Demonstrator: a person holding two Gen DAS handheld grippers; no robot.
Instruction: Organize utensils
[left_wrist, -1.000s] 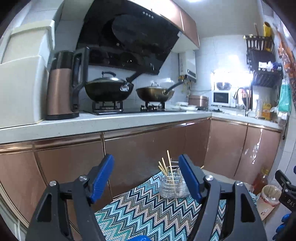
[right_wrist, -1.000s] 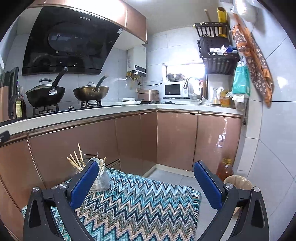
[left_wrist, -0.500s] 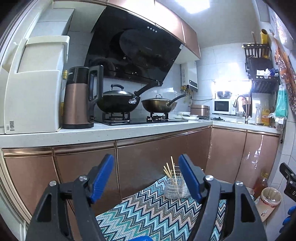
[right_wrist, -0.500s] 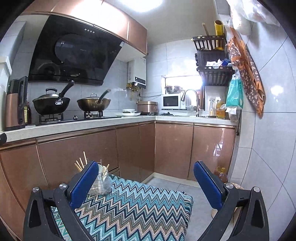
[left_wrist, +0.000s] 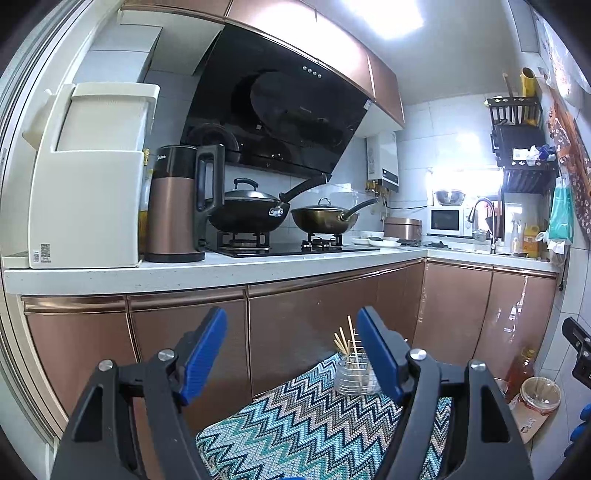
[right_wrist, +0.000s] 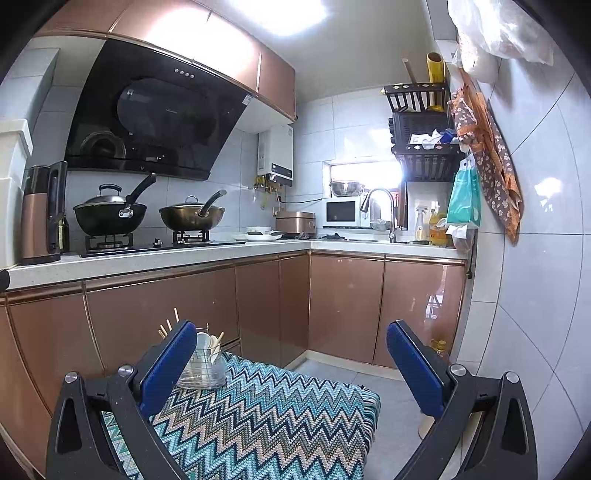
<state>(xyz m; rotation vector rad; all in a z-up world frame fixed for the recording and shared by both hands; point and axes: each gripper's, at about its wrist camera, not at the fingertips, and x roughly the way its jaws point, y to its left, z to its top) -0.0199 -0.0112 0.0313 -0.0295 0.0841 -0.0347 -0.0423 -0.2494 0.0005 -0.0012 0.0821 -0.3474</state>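
Both the left gripper and right gripper are held wide and empty above a wire utensil holder, judged light, best gripped by its rim.

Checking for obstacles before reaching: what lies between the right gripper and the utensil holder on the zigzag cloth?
Only bare zigzag cloth, in the right wrist view. The utensil holder sits just past the right gripper, partly behind its left finger.

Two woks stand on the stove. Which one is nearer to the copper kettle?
The black wok, on the burner right beside the copper kettle. The bronze-coloured wok stands on the other burner, farther from the kettle, toward the sink corner.
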